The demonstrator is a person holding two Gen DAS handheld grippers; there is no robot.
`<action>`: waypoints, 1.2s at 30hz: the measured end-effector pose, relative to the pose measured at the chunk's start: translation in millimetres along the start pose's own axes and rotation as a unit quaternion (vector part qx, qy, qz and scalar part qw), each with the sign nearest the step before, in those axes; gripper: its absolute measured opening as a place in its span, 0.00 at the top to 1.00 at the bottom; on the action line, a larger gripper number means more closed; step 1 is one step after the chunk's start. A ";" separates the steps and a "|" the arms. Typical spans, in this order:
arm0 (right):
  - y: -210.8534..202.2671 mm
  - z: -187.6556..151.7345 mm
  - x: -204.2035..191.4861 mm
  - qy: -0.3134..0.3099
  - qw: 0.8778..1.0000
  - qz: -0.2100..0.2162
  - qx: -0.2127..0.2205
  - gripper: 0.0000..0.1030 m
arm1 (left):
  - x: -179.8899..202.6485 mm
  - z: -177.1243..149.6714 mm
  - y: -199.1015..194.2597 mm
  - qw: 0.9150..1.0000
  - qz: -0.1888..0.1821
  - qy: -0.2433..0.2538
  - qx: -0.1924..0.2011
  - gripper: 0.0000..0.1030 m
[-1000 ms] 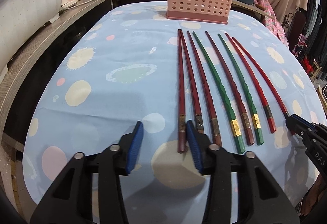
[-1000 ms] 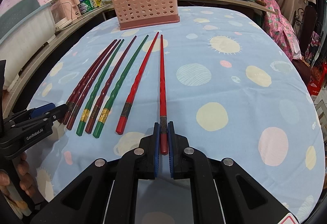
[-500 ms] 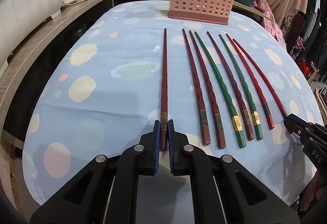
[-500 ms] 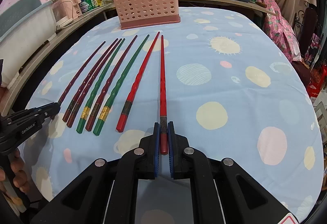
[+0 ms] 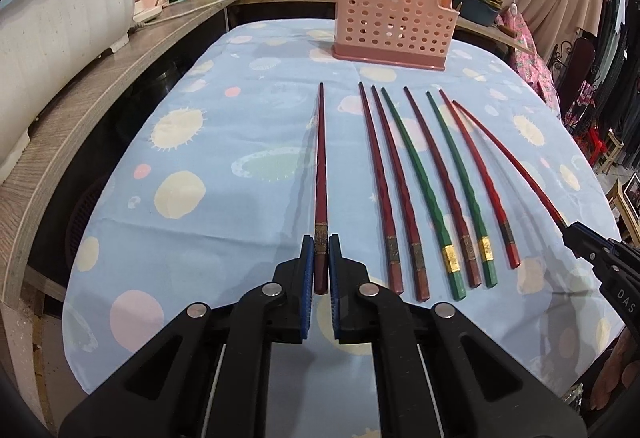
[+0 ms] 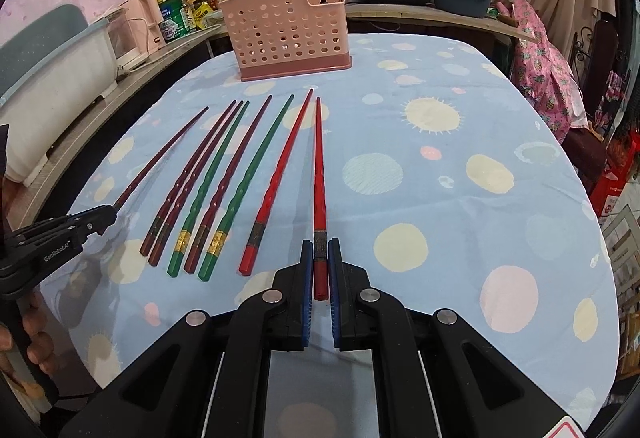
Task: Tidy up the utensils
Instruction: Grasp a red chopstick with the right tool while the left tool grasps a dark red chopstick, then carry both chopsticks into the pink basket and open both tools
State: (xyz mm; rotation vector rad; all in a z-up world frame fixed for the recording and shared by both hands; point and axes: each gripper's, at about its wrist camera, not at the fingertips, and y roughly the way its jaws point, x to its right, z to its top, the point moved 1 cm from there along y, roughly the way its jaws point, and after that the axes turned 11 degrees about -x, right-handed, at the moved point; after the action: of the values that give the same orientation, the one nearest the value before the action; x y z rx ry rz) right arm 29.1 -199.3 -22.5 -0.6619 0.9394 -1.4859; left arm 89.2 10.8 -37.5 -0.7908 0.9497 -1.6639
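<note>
1. Presently found the left gripper (image 5: pixel 321 250) closed tight on the butt end of a dark red chopstick (image 5: pixel 321 158), pads pressing beside its metal band.
2. Checked against a second ago: saw those jaws then apart around the same butt. Since snapped shut, and drew the chopstick sideways, out of contact with its neighbour and clear to the left of the row.
3. Found the right gripper (image 6: pixel 321 250) likewise clamped on the butt of a bright red chopstick (image 6: pixel 319 166), with no change in grip over that second. Placed it at the right edge of the row.
4. Counted six remaining chopsticks (image 5: pixel 436 198) lying side by side on the spotted tablecloth (image 5: pixel 180 238), between the two held ones, tips toward the pink holder (image 5: pixel 394 26) at the far end, well apart. Could not determine the holder's contents.
5. Judged both pick-ups secured, and lifting and carrying to the holder next due.
6. From the left wrist view only: noted a shadow beside the dark chopstick, suggesting its tip off the cloth. Saw the right gripper (image 5: pixel 570 232) merely side-on at the frame edge.
7. From the right wrist view only: noted the left gripper (image 6: pixel 110 214) side-on, the dark chopstick splayed away from the row, a hand (image 6: pixel 28 342) beneath, and the holder's notched end.
</note>
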 end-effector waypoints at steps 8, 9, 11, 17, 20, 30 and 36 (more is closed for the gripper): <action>-24.6 18.5 1.8 0.001 1.000 0.003 0.029 0.93 | 2.7 13.6 -27.3 1.000 0.001 0.003 0.030 0.93; -28.0 21.8 2.2 0.001 0.999 0.004 0.034 0.93 | 2.8 16.3 -31.9 0.999 0.001 0.003 0.035 0.93; -34.6 27.3 3.0 0.001 0.999 0.003 0.043 0.93 | 3.1 20.7 -39.5 0.999 -0.001 0.004 0.045 0.93; -51.6 46.6 7.9 0.001 0.998 -0.002 0.069 0.93 | 4.2 40.0 -62.3 0.997 -0.001 0.010 0.080 0.93; -58.0 57.2 10.8 0.001 0.997 -0.006 0.081 0.93 | 3.8 55.0 -72.1 0.995 0.003 0.011 0.098 0.93; -85.9 110.5 16.7 -0.011 0.991 -0.010 0.134 0.93 | 4.3 113.8 -107.2 0.986 0.010 0.012 0.167 0.93; -99.6 156.6 21.4 -0.021 0.985 -0.010 0.173 0.93 | 8.2 156.9 -121.6 0.979 0.010 0.016 0.204 0.93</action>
State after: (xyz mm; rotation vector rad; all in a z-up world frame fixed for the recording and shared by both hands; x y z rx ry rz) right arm 105.3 -250.7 140.1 -0.4475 0.6210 -1.5975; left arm 167.1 -9.4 144.1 -0.4749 0.6026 -1.7798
